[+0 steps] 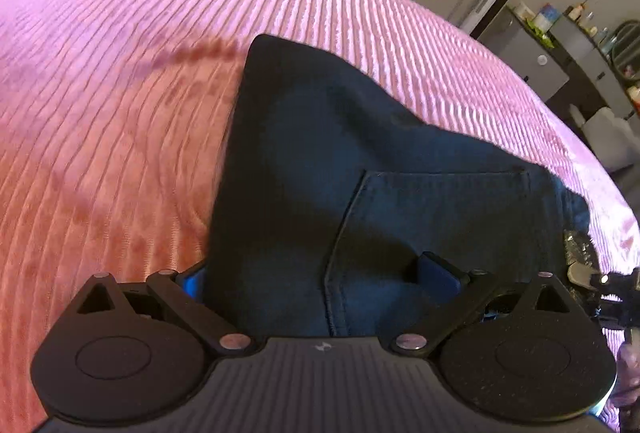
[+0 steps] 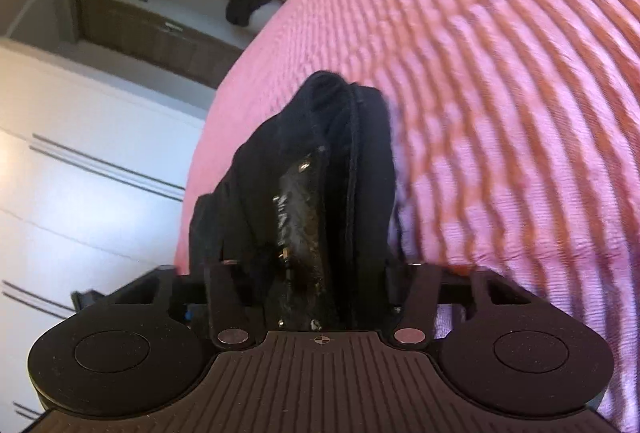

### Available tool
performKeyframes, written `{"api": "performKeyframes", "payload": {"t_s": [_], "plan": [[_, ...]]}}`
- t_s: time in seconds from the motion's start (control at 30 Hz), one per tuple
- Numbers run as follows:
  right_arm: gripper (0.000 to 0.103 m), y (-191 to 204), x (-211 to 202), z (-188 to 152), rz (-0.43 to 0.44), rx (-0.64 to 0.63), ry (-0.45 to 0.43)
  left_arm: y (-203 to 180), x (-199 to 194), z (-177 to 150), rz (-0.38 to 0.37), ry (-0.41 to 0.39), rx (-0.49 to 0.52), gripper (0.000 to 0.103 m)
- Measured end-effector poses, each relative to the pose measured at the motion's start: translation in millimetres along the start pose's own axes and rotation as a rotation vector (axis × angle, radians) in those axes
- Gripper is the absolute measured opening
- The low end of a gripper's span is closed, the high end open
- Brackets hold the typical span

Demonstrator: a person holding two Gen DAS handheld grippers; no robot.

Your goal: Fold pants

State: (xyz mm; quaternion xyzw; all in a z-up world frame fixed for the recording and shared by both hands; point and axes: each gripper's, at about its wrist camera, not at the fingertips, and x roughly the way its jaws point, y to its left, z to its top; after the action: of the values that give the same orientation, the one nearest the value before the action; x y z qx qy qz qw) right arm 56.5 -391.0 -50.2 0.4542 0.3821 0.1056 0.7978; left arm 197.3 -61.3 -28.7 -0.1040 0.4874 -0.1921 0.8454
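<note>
Fingers (image 1: pixel 438 269) of left gripper (image 1: pixel 316 273) half-spread around dark pants (image 1: pixel 360 153) (pocket side up); right gripper (image 2: pixel 304 265) clamps bunched waistband, garment stretching ahead over pink bedspread (image 1: pixel 120 73).

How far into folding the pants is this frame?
Mid-fold. Done: the dark pants look doubled, back pocket up, on the pink bedspread. In hand: cloth bunched between both hand-held grippers, left and right. Left: laying flat and any further folds.

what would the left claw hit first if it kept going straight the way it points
Likely the dark pants already between the left claw's fingers, then the pink bedspread beneath; depth is unclear.
</note>
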Motion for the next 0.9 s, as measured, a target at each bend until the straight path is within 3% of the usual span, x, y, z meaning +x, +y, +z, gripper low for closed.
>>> {"api": "performKeyframes", "payload": {"t_s": [0.07,0.17,0.27,0.4,0.43,0.47,0.5,0.57,0.63,0.8,0.9], "plan": [[0.039,14,-3,-1,-0.008,-0.047,-0.019,0,-9,-1,-0.036,-0.030,-0.025,0.092],[0.036,41,-6,5,0.002,-0.116,-0.034,-3,-26,2,-0.066,-0.070,-0.056,0.089],[0.035,73,-3,13,-0.006,-0.205,-0.050,-13,-39,8,-0.060,-0.105,-0.035,0.086],[0.036,111,-3,28,0.020,-0.289,-0.080,-19,-64,26,-0.040,-0.206,-0.024,0.083],[0.040,120,-3,33,0.017,-0.309,-0.095,-16,-71,32,-0.028,-0.229,-0.033,0.084],[0.054,127,-2,40,0.000,-0.325,-0.113,-14,-76,37,0.001,-0.241,-0.040,0.088],[0.059,133,-1,46,-0.035,-0.327,-0.138,-12,-80,44,0.059,-0.249,-0.042,0.098],[0.079,140,-8,56,-0.162,-0.322,-0.251,-11,-93,46,0.239,-0.309,-0.021,0.099],[0.080,143,-20,51,-0.199,-0.336,-0.349,-10,-100,40,0.299,-0.295,0.003,0.099],[0.072,116,-25,12,-0.073,-0.189,-0.257,-16,-94,-12,0.268,-0.240,-0.019,0.099],[0.067,103,-12,-22,-0.125,-0.150,-0.206,-24,-86,-44,0.256,-0.205,-0.038,0.099]]}}
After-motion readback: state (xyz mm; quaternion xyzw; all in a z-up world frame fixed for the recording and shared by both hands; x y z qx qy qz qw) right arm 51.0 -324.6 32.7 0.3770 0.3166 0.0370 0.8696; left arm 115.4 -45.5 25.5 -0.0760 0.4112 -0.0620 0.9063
